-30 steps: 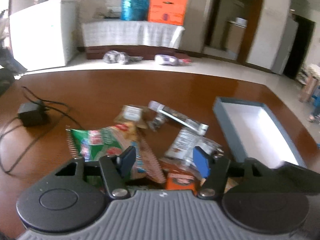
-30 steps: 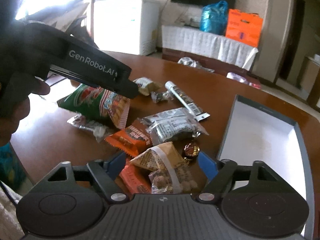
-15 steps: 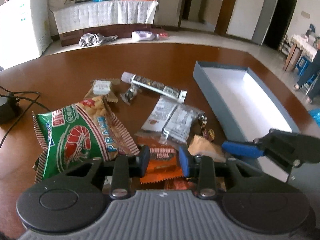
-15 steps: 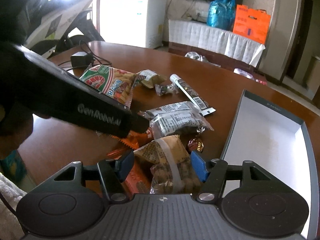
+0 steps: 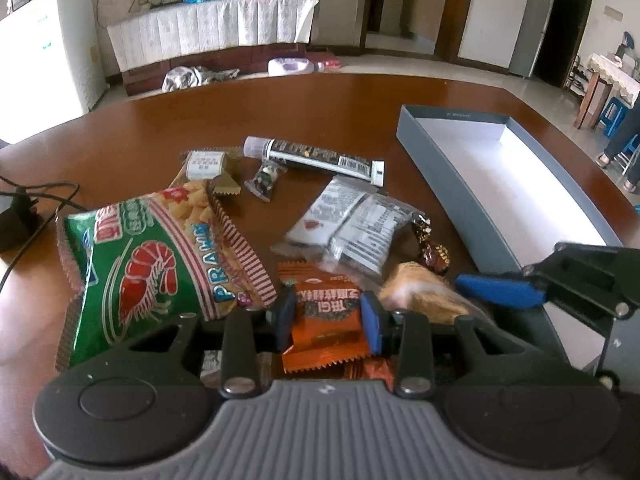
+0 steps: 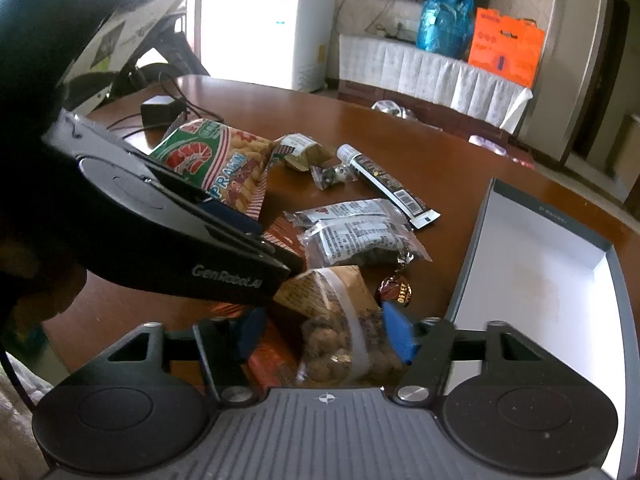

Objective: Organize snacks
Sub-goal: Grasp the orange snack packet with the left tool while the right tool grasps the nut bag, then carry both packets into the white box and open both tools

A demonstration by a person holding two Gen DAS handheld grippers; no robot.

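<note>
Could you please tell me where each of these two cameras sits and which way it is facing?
Left wrist: rides the left gripper, looking forward and down across the snack pile; its jaws grip the orange packet, and the right gripper's blue pad shows at right.
Right wrist: rides the right gripper, looking over the peanut bag between its jaws; the left gripper crosses at left.
Shared: prawn cracker bag, grey box, wooden table.

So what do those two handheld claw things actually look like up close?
Each gripper, left and right, has a grey ribbed body, two round black discs, black linkage arms with silver screws, and blue fingertip pads. The left one's side reads GenRobot.AI in white.
</note>
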